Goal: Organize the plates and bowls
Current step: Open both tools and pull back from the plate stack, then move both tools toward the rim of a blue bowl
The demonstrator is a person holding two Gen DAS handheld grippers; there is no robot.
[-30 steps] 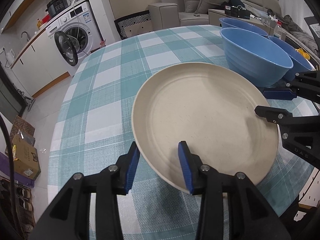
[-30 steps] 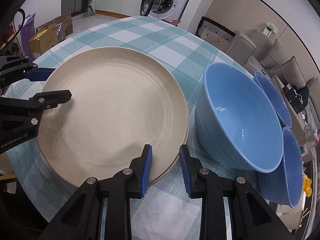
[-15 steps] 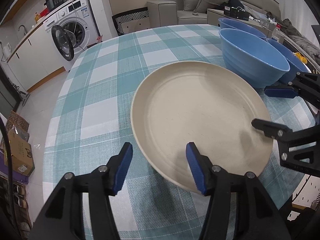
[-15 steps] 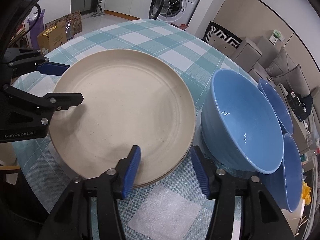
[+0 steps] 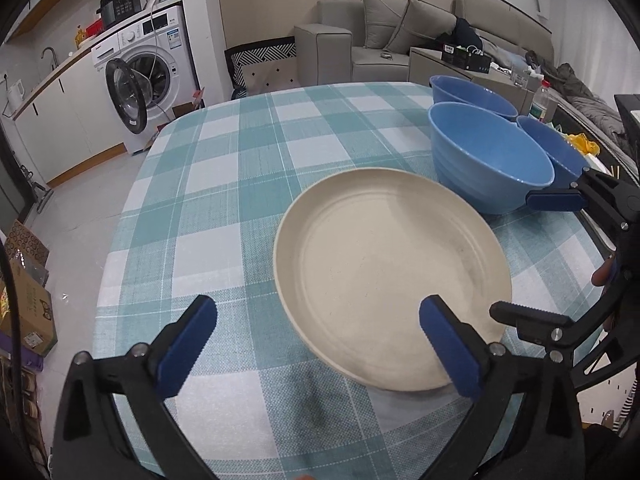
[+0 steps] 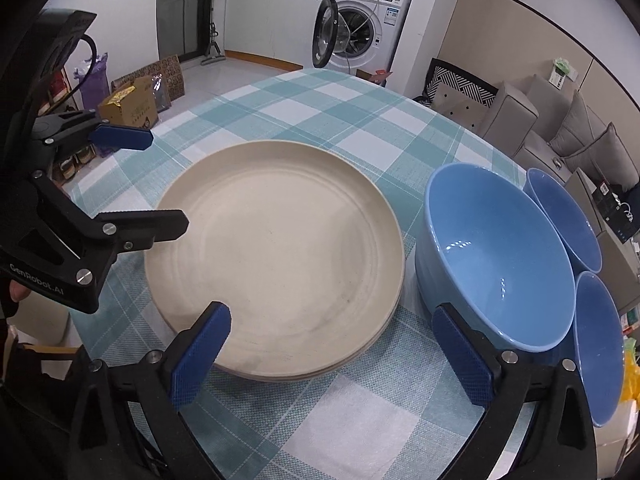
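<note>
Now both grippers (image 5: 318, 344) (image 6: 332, 350) gape over stacked plates (image 6: 276, 276)

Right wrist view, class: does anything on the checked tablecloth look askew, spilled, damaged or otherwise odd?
Little stands out. The stack of round beige plates lies flat and unbroken, its edges slightly offset at the near rim. Of the three blue bowls, the large blue bowl stands upright, while the two smaller blue bowls lean tilted against it. Nothing is spilled.

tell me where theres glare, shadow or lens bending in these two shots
Left wrist view: fisheye bends the table edge and darkens the corners; a soft shadow lies under the cream plate. Right wrist view: small white glints sit inside the nearest blue bowl, and the walls curve.
</note>
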